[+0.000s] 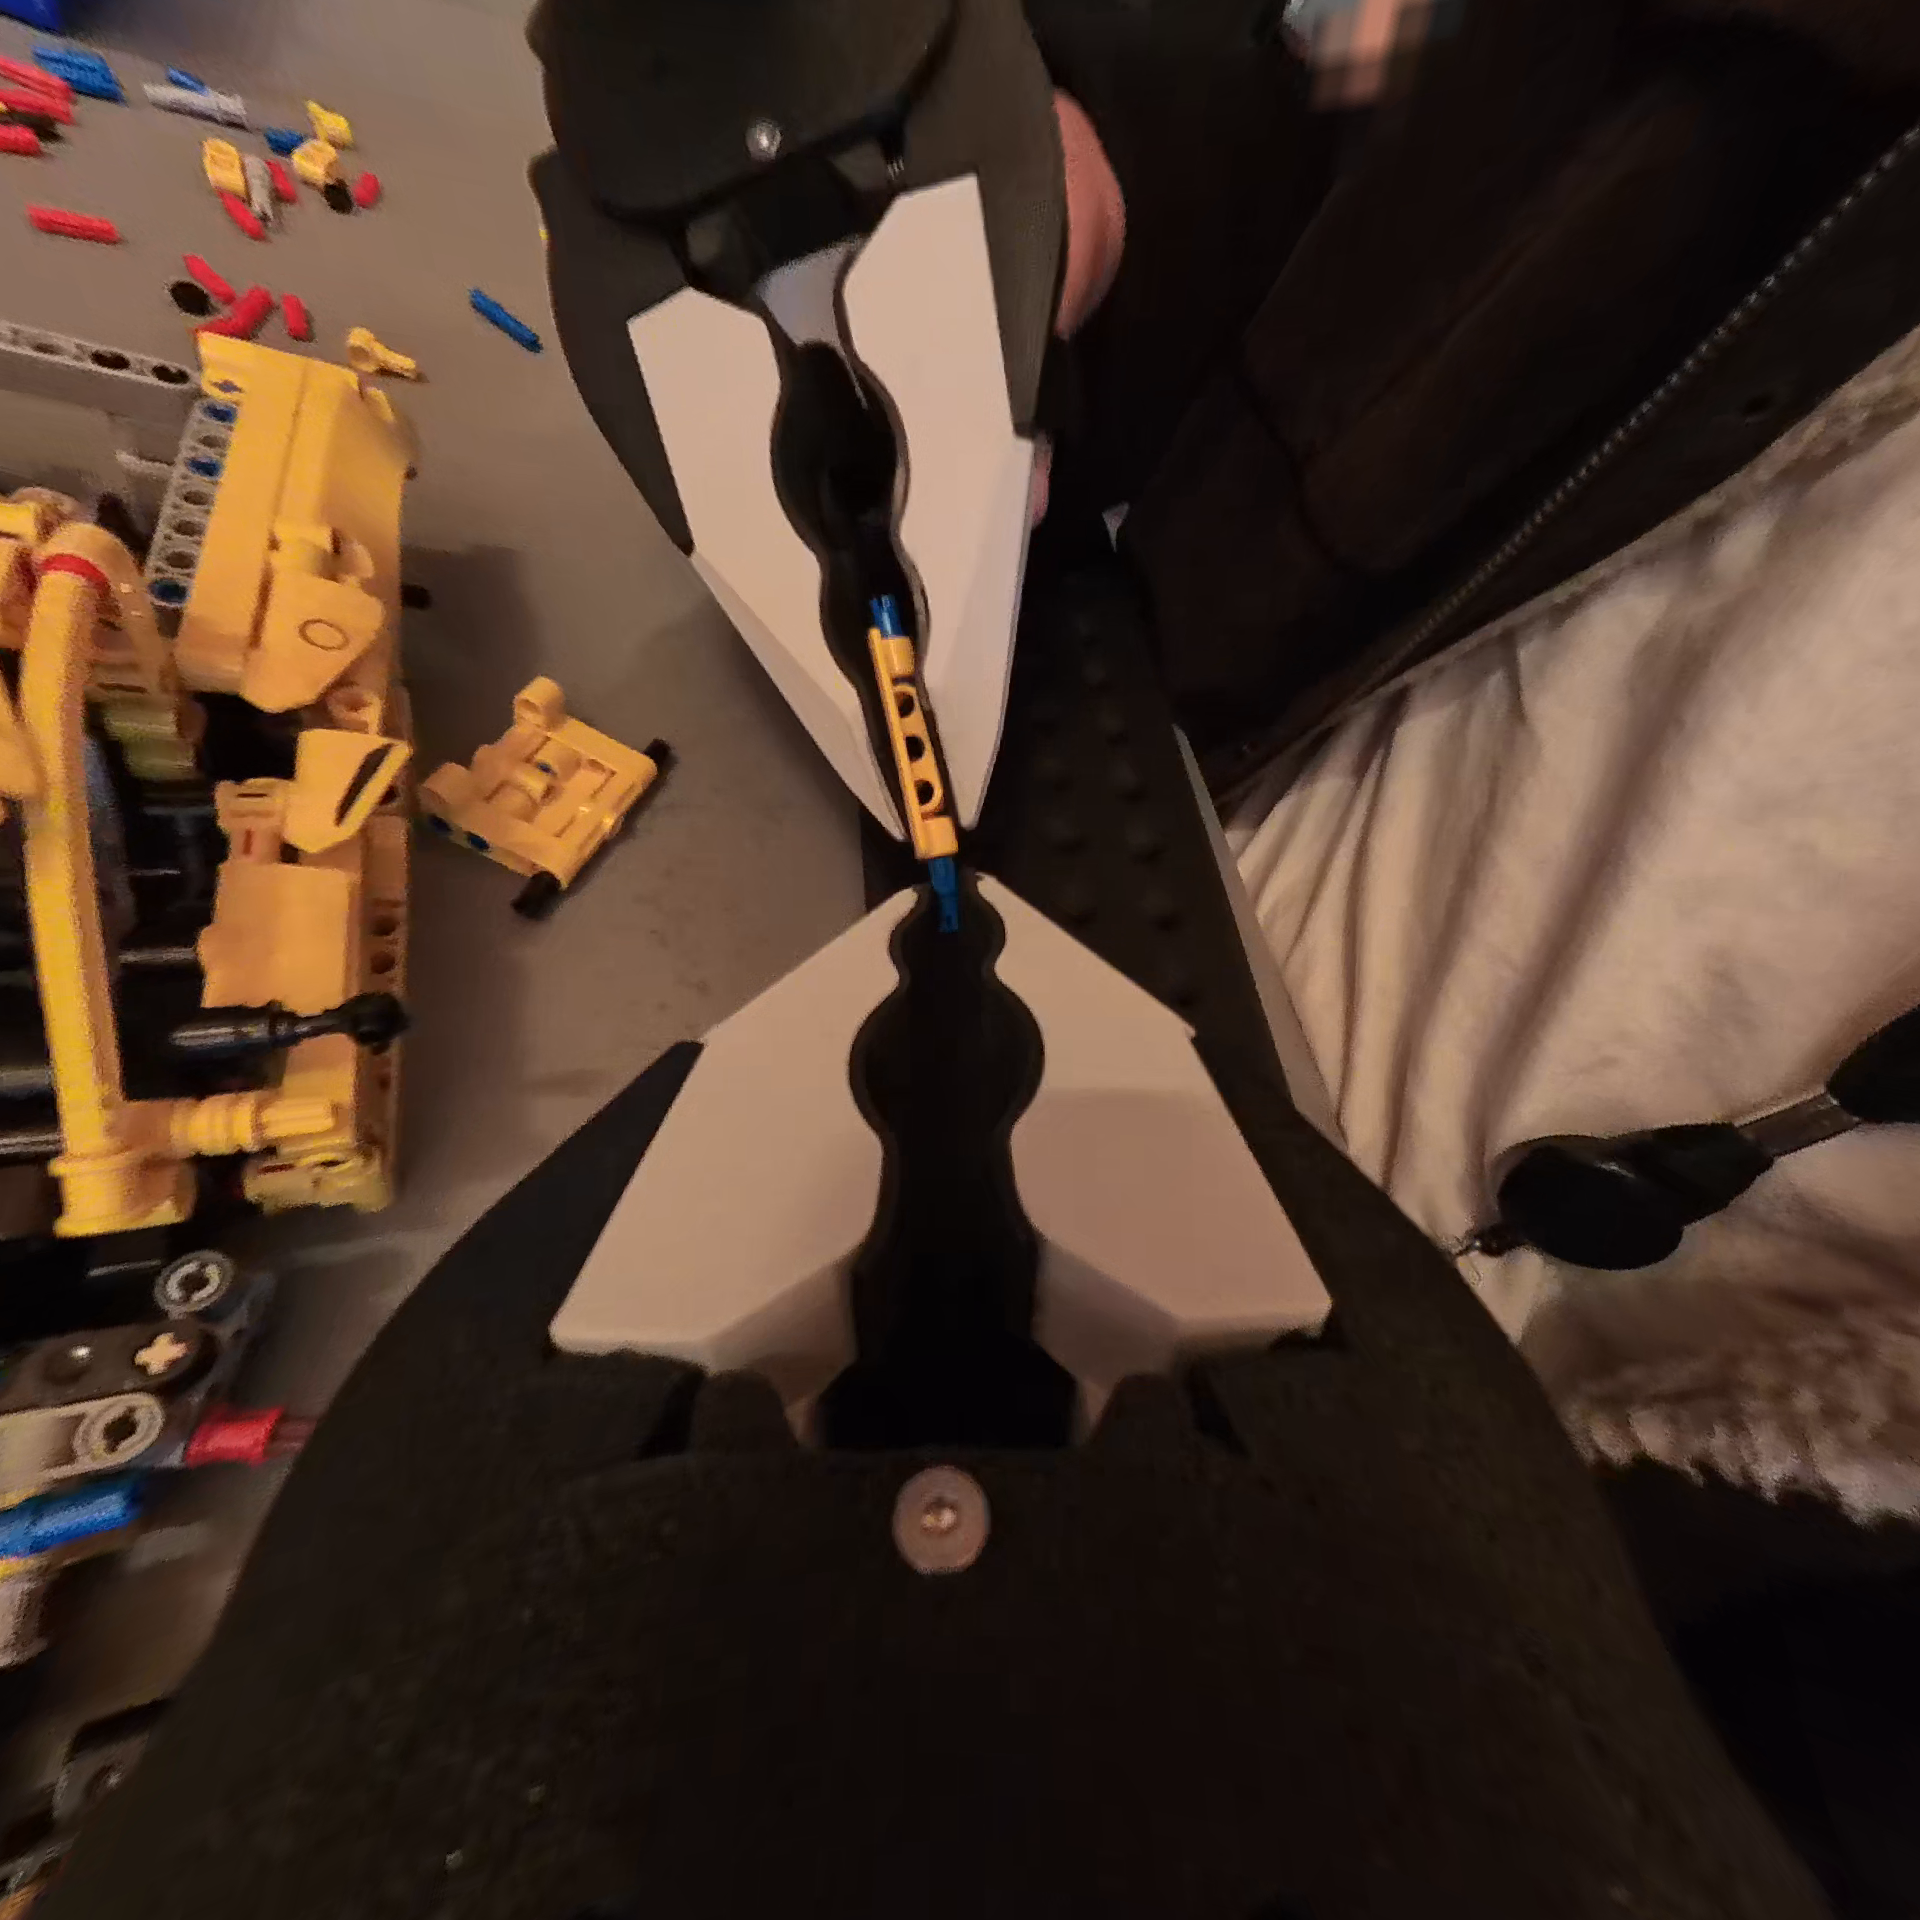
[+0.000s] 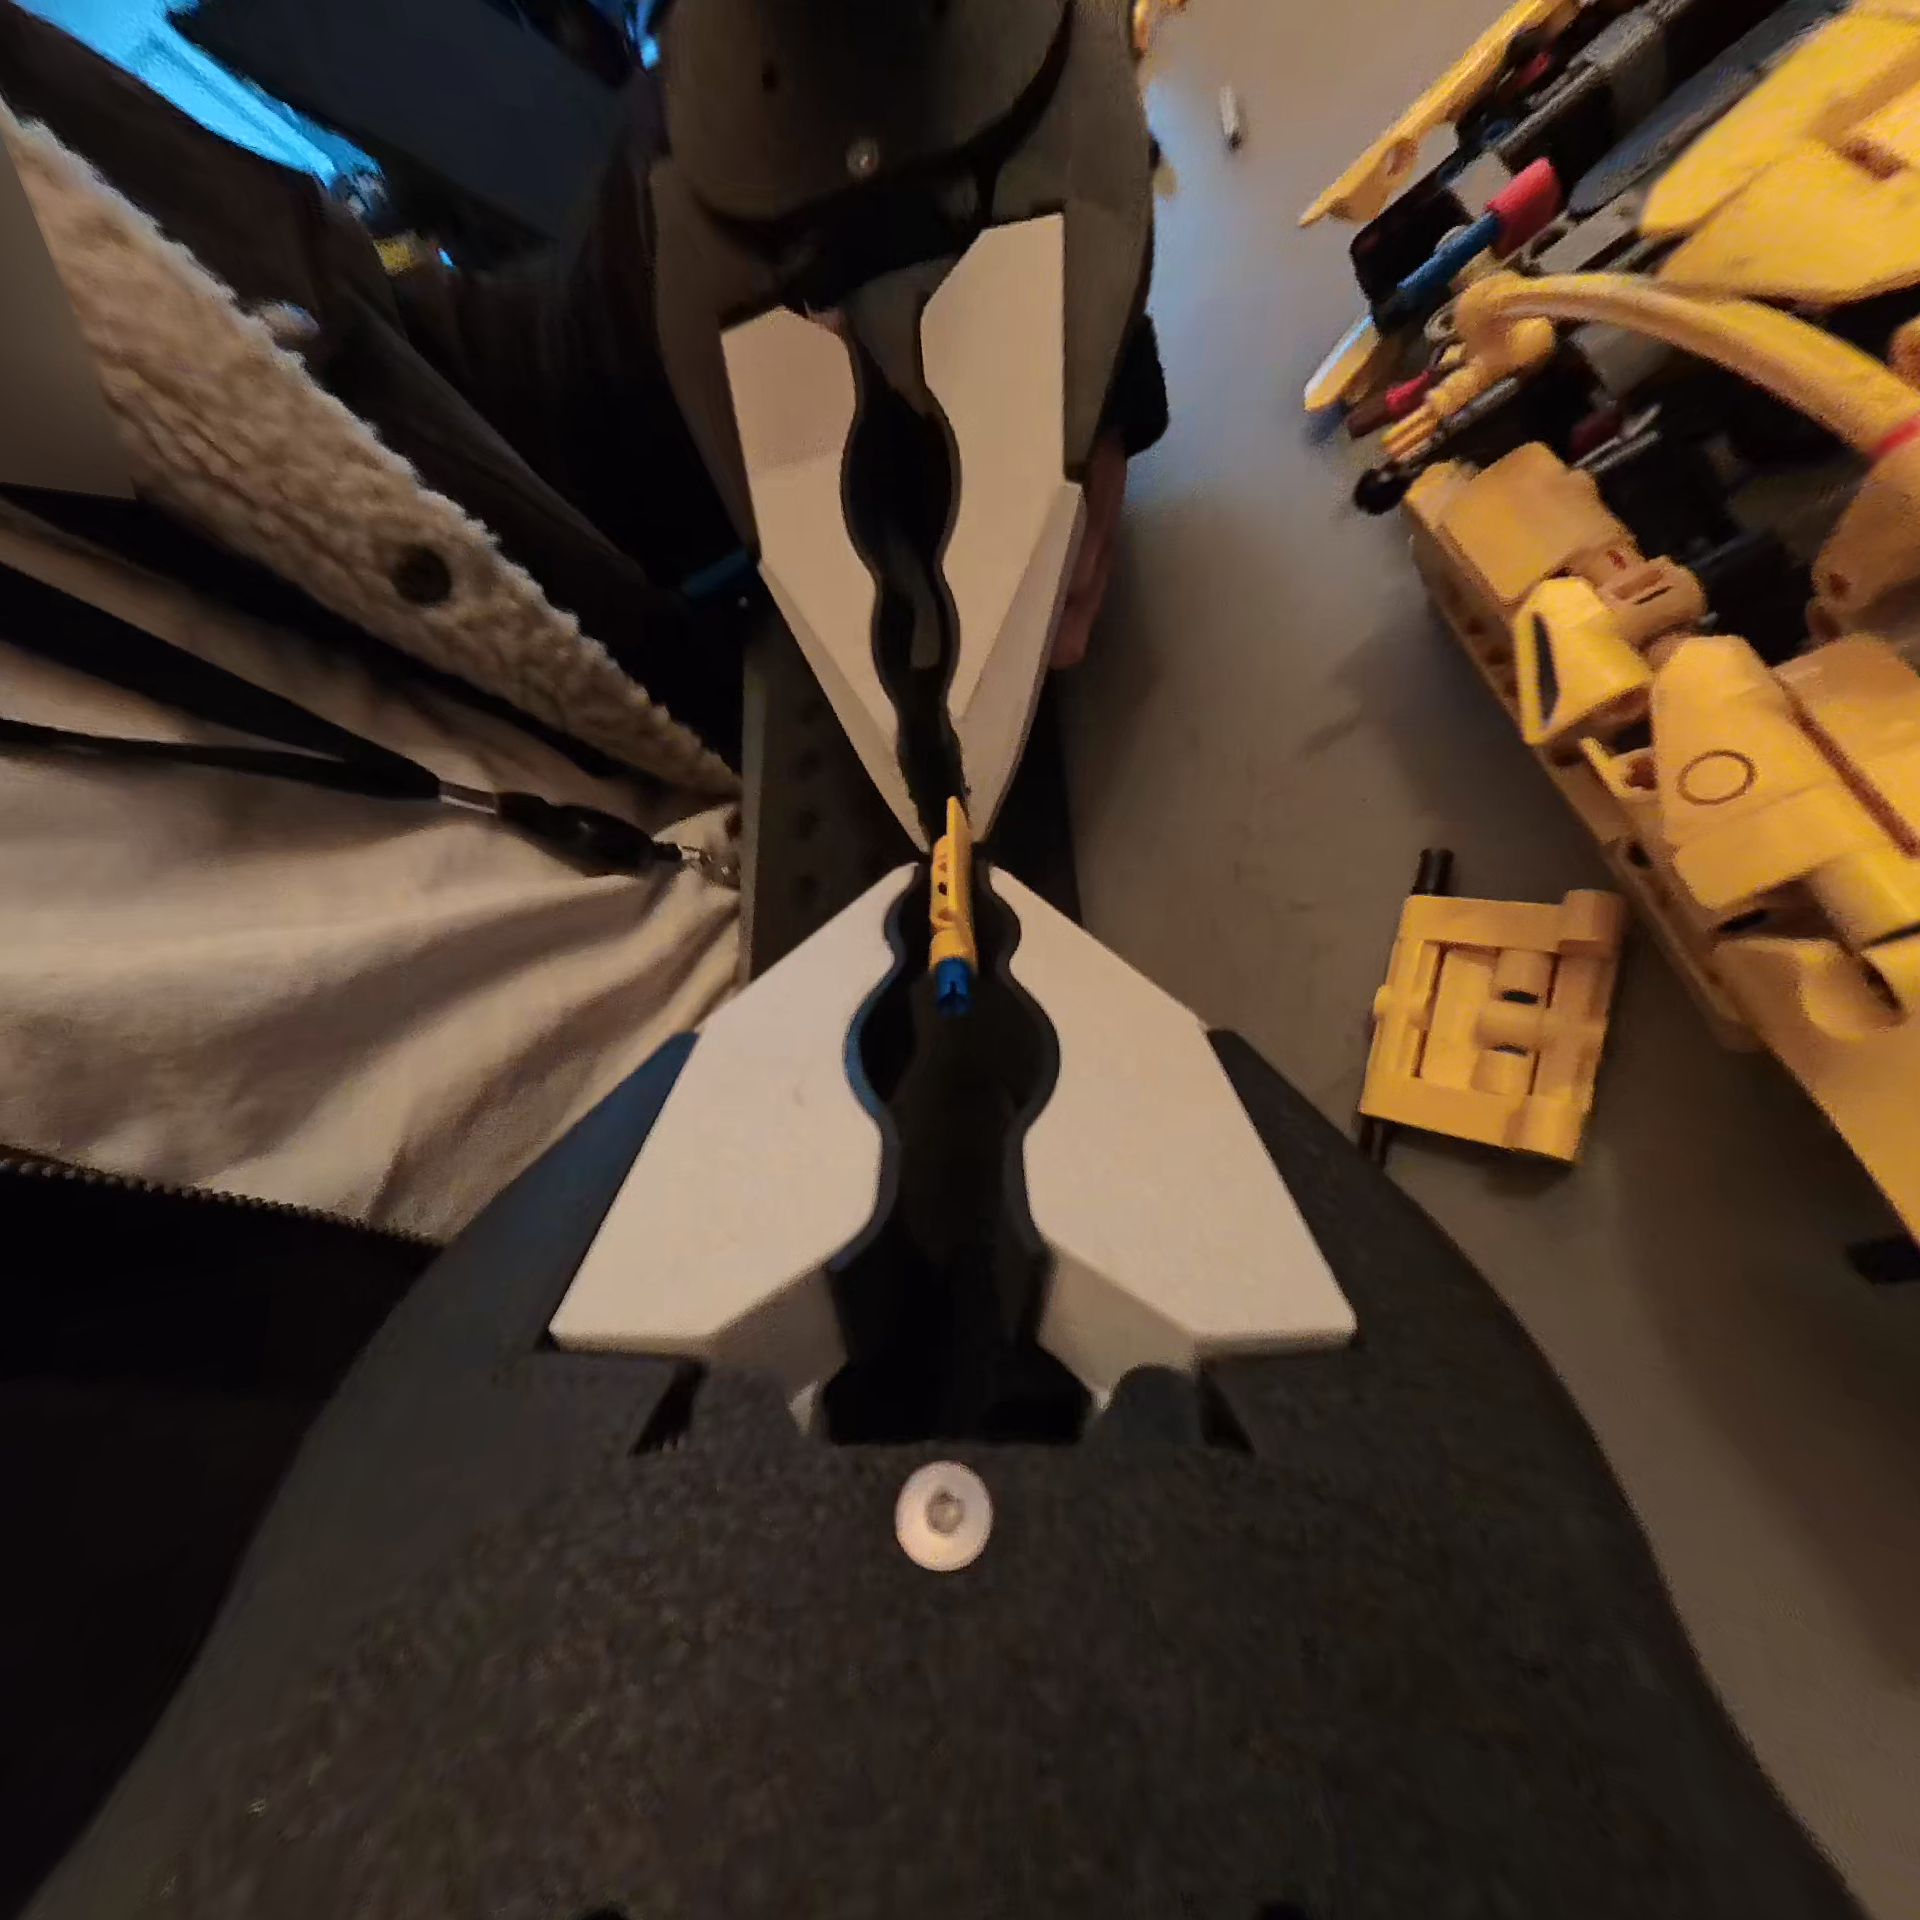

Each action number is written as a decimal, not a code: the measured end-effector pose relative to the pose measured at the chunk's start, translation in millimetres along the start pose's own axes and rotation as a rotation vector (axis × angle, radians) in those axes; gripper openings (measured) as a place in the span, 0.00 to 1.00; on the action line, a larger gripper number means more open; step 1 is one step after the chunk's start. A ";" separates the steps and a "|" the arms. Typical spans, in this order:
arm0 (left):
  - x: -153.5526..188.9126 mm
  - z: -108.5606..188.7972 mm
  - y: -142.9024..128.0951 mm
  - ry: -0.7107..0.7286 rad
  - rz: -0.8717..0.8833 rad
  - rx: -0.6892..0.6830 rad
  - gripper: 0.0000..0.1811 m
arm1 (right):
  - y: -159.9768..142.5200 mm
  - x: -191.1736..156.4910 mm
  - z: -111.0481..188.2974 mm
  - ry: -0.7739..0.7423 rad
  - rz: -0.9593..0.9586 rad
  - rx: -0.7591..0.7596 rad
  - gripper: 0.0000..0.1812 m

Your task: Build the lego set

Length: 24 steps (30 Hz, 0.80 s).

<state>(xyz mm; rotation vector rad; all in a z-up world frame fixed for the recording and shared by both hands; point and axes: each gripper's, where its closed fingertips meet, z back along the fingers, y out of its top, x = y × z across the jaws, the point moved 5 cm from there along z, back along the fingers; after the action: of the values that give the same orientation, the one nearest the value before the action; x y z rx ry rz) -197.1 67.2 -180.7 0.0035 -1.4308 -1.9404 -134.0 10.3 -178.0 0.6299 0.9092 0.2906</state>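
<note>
Yellow holed Lego beam with blue plastic pins lies lengthwise, clamped by right claw; left claw pinches its near blue pin

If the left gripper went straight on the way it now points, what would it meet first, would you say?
Most likely the yellow beam with blue pins, held by the right gripper directly opposite; the left gripper tips are nearly at its lower pin already, though depth is unclear.

Bare table lies open at nine o'clock of the two grippers' meeting fingers; the yellow model, a small yellow assembly and loose pins crowd beyond; the coat blocks three o'clock.
</note>
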 end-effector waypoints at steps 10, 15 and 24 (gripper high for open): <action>6.9 -8.3 -6.4 -0.051 -0.030 -0.083 0.01 | -9.1 -1.8 -7.6 0.072 -0.029 -0.058 0.04; 7.5 -15.4 -13.2 -0.053 -0.046 -0.159 0.01 | -15.0 1.6 -13.8 0.085 -0.028 -0.132 0.04; 7.8 -20.5 -20.3 -0.059 -0.073 -0.222 0.01 | -20.1 7.3 -22.2 0.138 -0.055 -0.188 0.03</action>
<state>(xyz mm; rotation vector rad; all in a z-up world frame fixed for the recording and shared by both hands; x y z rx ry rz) -205.7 48.6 -202.4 -0.1062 -1.2600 -2.1663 -148.1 6.7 -205.2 0.4141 1.0162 0.3687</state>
